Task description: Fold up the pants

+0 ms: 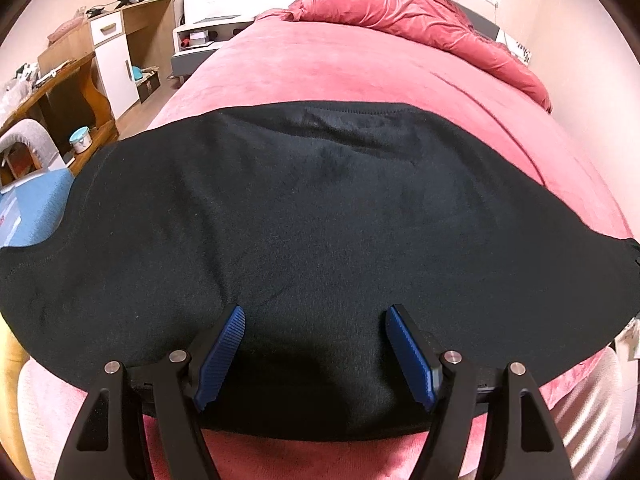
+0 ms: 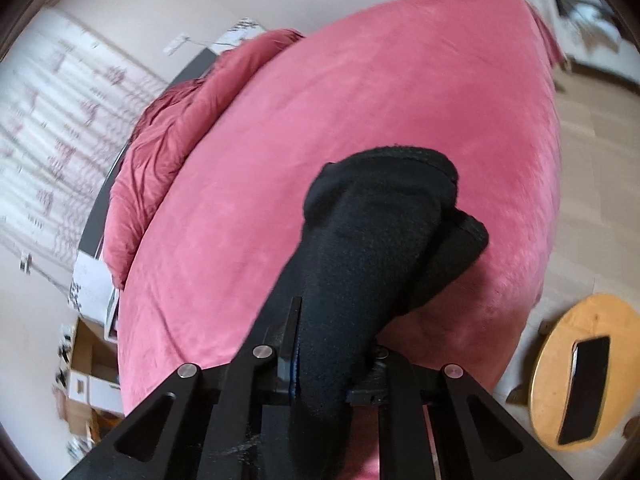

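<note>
Blue fingers (image 1: 222, 354) of the left gripper (image 1: 316, 354) are standing wide apart at the bottom of the left view, gripping nothing, over the black pants (image 1: 312, 240) spread across the pink bed (image 1: 340, 68). Lower centre of the right view, the right gripper (image 2: 320, 360) is clenching a bunched pants end (image 2: 380, 232) above the bed — carrying it across level should be keeping the fold square.
</note>
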`<state>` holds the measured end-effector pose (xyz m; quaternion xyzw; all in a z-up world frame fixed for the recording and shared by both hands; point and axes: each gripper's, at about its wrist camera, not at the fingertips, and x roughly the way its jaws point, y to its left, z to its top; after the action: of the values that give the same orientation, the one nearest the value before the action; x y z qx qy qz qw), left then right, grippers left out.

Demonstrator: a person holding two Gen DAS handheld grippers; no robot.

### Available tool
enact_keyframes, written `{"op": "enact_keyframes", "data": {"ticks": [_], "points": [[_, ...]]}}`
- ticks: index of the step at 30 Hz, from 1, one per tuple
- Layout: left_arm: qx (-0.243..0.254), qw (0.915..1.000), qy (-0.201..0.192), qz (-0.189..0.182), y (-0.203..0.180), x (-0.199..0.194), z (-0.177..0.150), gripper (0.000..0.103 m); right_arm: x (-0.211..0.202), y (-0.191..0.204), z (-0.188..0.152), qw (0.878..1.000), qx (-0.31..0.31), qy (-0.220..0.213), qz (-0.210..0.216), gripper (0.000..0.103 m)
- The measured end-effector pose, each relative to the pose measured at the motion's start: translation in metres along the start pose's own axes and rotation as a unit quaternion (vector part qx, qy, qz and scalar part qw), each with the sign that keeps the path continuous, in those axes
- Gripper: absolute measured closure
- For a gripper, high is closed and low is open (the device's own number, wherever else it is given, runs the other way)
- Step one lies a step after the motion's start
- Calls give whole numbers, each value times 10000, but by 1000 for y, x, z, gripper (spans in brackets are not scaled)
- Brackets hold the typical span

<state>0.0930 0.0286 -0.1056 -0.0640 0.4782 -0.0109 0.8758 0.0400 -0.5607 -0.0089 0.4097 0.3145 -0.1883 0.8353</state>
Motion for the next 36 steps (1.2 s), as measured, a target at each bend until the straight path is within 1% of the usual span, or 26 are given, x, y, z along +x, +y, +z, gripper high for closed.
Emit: {"op": "enact_keyframes", "data": {"ticks": [2,6,9,13,15,17,20,25,28,31,36], "points": [[-12,9999,-68,-123,4,-3,-2,28,-10,20,-2,9995,-297,-93,-24,88],[-22,9995,-176,-261,14,-8,-7,28,-26,51,-11,9979,-580,-267,91,88],[-108,9991,-234,-338,19,-11,-9,28,-36,75,-23,9956,-854,-361,147,88],[-243,9985,-284,-412,30,-14,-10,28,-46,108,-42,9899,-1314,-490,212,88],[-273,9982,-305,-428,33,-14,-11,28,-50,127,-56,9841,-1667,-562,227,88],[-272,9980,-338,-455,34,-16,-13,28,-53,149,-72,9748,-2121,-644,231,88],[-265,9979,-360,-465,37,-16,-14,28,-53,172,-96,9629,-2597,-654,342,88],[-288,9977,-370,-491,38,-16,-16,28,-50,194,-134,9509,-2990,-500,626,88],[-325,9974,-382,-524,39,-16,-16,28,-44,206,-160,9379,-3375,-412,683,88],[-288,9976,-385,-502,39,-16,-17,29,-32,212,-190,9242,-3740,-241,738,88],[-199,9979,-405,-461,37,-17,-18,28,-7,214,-246,8928,-4456,122,649,87]]}}
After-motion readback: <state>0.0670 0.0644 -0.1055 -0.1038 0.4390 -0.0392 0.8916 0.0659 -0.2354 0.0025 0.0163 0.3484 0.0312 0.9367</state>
